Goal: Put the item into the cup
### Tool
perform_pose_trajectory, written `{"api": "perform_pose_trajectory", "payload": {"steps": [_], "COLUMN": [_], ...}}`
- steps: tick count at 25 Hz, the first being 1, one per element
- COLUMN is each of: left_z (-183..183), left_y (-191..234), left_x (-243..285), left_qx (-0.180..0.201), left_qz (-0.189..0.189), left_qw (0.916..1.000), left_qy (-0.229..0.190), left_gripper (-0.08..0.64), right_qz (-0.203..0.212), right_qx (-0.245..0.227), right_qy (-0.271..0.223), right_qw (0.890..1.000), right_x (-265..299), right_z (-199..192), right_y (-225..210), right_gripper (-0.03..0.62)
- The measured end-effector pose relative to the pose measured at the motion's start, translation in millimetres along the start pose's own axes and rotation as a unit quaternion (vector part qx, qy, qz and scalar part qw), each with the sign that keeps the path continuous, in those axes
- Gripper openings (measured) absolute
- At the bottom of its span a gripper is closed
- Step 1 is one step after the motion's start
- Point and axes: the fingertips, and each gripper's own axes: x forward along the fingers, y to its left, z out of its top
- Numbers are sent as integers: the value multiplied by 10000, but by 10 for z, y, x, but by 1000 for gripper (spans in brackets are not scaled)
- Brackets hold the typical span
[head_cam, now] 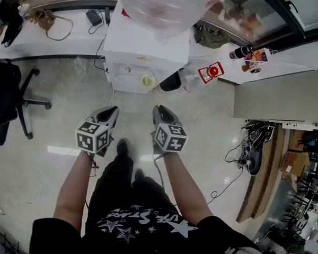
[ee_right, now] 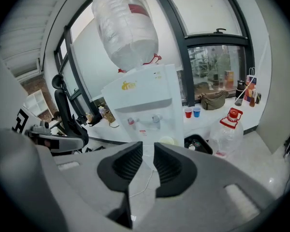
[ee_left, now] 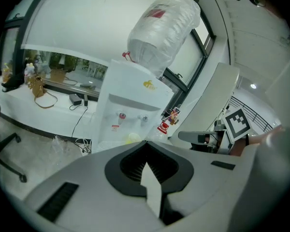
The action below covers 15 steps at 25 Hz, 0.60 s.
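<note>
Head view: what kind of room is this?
Probably an office or lab corner: a water dispenser with a big bottle on top, a swivel chair, and a window counter with cables.

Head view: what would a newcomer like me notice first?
The white water dispenser stands straight ahead, topped by a big upturned bottle, with a yellow cup on its tray. Nearer, the hand-held left claw and right claw, both empty, point toward it.
</note>
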Motion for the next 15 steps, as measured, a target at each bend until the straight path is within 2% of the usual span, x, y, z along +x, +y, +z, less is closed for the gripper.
{"api": "perform_pose_trajectory", "payload": {"steps": [5,7,15], "left_z": [37,43,-63], "left_y": [-387,-555,-1307], "left_x": [-109,-166,-524], "left_qx": [121,174,368], "left_qz": [-21,-27,3], "left_qw": [9999,9997,9986], "left_qy": [-100,-160,-388], "left_gripper": [5,5,5], "right_qz": [184,203,485], "right_qx": [-72,-95,-139], "right_qy": [-81,-153,-394], "right_qw": [9998,9996,9979], "right_x": [-385,-544,-1227], "right_z": [4,16,-23], "right_y": [14,14,57], "right_gripper": [67,12,0]}}
